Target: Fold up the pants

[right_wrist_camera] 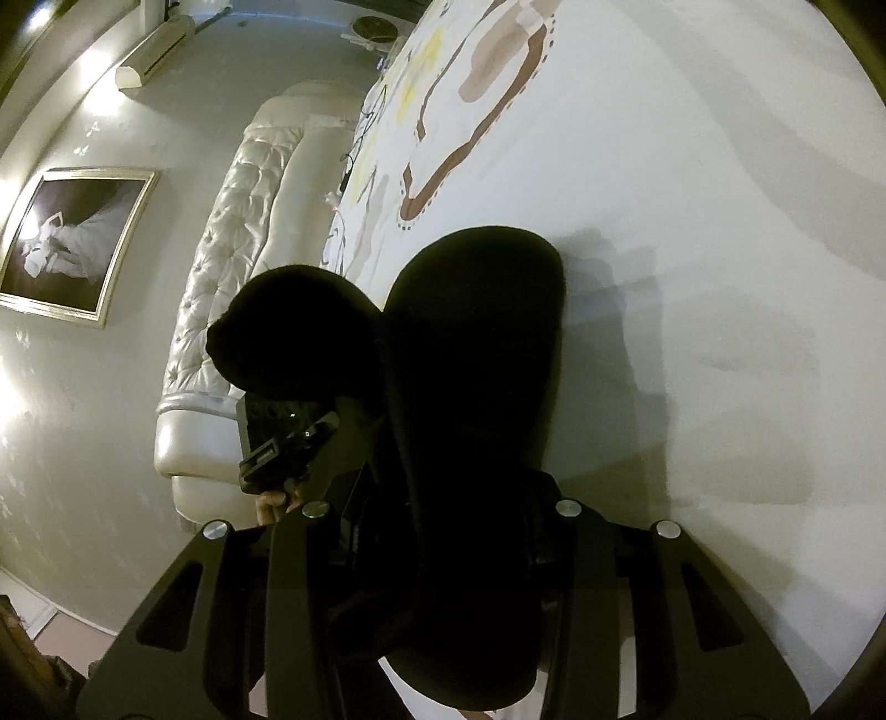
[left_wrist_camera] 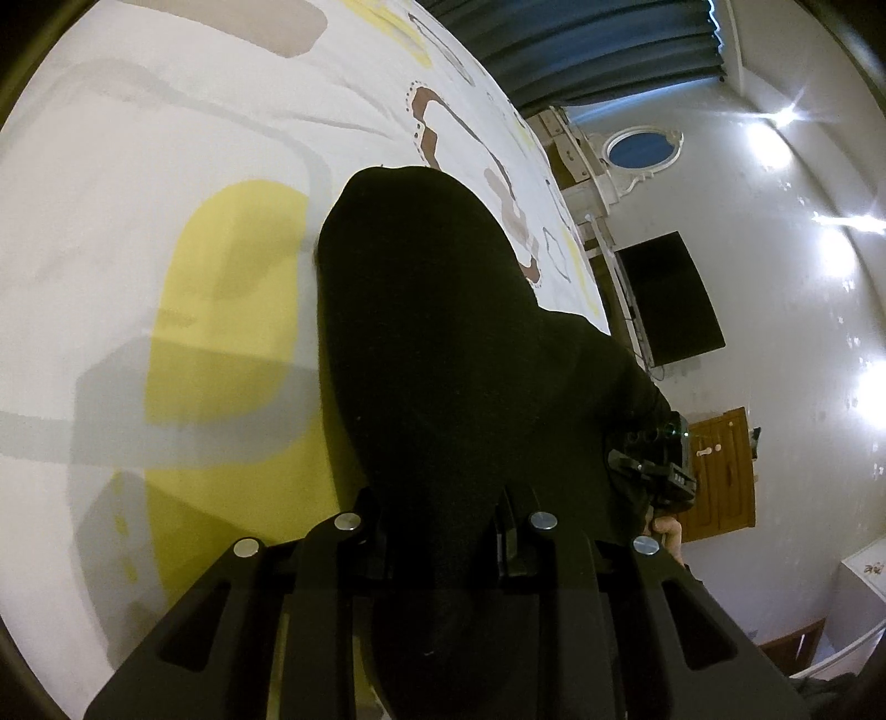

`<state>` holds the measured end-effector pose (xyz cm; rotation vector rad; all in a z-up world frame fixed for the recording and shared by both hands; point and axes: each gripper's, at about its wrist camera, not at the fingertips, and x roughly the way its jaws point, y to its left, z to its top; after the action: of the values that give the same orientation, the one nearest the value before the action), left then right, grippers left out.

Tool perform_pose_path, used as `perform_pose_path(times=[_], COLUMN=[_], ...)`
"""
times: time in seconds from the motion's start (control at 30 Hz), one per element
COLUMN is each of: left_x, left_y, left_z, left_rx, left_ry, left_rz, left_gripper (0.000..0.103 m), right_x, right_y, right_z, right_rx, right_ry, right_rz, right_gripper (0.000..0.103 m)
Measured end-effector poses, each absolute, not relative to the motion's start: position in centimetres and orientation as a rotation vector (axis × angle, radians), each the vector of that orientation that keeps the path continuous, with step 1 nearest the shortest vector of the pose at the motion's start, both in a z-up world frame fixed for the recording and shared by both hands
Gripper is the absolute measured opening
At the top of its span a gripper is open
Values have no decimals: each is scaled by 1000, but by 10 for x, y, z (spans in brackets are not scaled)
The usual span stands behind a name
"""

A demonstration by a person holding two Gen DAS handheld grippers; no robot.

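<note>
Black pants (left_wrist_camera: pixel 437 332) hang lifted over a white bedsheet with yellow and brown shapes (left_wrist_camera: pixel 166 166). My left gripper (left_wrist_camera: pixel 443 531) is shut on the pants; the cloth fills the gap between its jaws and drapes forward. My right gripper (right_wrist_camera: pixel 448 531) is shut on another part of the pants (right_wrist_camera: pixel 470 360), which bulge up in front of it. Each gripper shows in the other's view, the right one in the left wrist view (left_wrist_camera: pixel 659 465) and the left one in the right wrist view (right_wrist_camera: pixel 282 443), both half covered by black cloth. The fingertips are hidden by fabric.
A white tufted headboard (right_wrist_camera: pixel 232 310) and framed picture (right_wrist_camera: pixel 72 238) stand to the left in the right wrist view. A dark TV (left_wrist_camera: pixel 670 299), a wooden cabinet (left_wrist_camera: pixel 720 471) and blue curtains (left_wrist_camera: pixel 581 50) lie past the bed's edge.
</note>
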<state>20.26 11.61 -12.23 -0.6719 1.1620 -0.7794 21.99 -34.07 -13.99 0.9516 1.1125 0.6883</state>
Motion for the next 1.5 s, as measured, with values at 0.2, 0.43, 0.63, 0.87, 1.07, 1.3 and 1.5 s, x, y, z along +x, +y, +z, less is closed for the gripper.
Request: perform_pose_path(times=[0.2, 0.43, 0.63, 0.87, 1.07, 1.3, 1.5], left_x=[204, 206, 207, 207, 209, 210, 211], left_y=[123, 124, 123, 122, 119, 119, 119], left_z=[-124, -124, -123, -124, -125, -128, -131], left_rx=[-675, -690, -693, -696, -718, -728, -742], left_ry=[1165, 1168, 1171, 1169, 1172, 1176, 1183], left_rz=[-785, -795, -797, -799, -811, -818, -831], left_gripper=[25, 25, 25, 28, 28, 29, 31], right_x=[228, 232, 230, 234, 235, 235, 233], right_y=[-336, -337, -342, -344, -345, -347, -355], right_z=[-143, -148, -150, -152, -155, -158, -161], right_rx=[970, 985, 992, 1000, 1010, 1023, 1026], right_ry=[1105, 1101, 1090, 1083, 1079, 1086, 1090], right_rz=[692, 697, 694, 693, 703, 711, 714], right_gripper=[38, 38, 38, 37, 37, 37, 37])
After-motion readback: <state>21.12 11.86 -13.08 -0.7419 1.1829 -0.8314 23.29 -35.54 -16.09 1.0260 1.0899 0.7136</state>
